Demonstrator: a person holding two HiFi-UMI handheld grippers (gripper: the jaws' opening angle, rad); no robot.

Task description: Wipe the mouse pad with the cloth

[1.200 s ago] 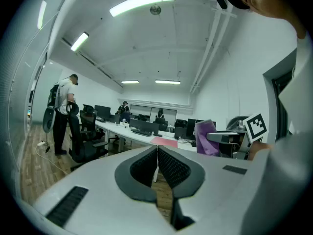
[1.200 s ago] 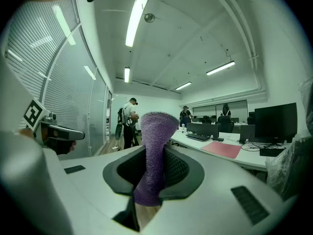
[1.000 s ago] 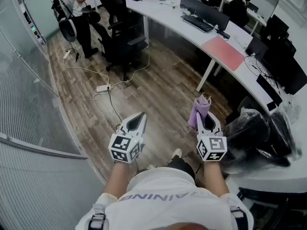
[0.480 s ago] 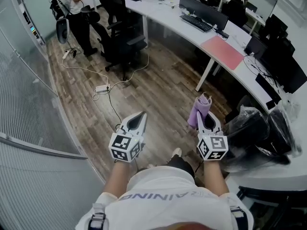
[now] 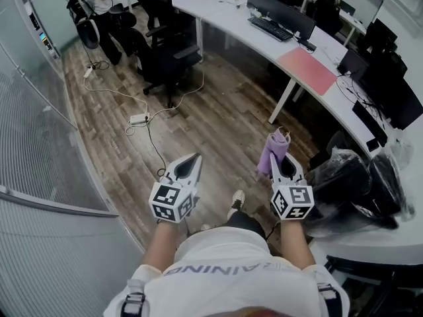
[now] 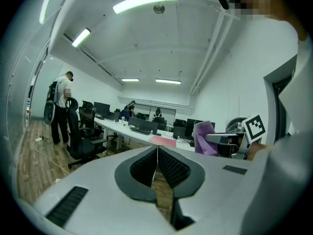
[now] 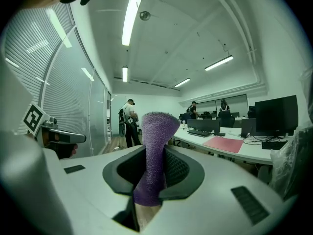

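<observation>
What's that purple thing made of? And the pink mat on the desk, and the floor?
The purple cloth, pinched in the right gripper, looks like soft, fuzzy fabric, maybe microfiber: its surface is nubbly. The pink mouse pad looks flat and matte, perhaps rubbery, but it is too far away to tell. The floor looks like wood planks or laminate, with brown grain and seams.

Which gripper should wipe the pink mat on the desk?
The right gripper: it grips the fuzzy purple cloth, and the pink rectangular mouse pad lies on the white desk on its side. The left gripper is shut and empty.
</observation>
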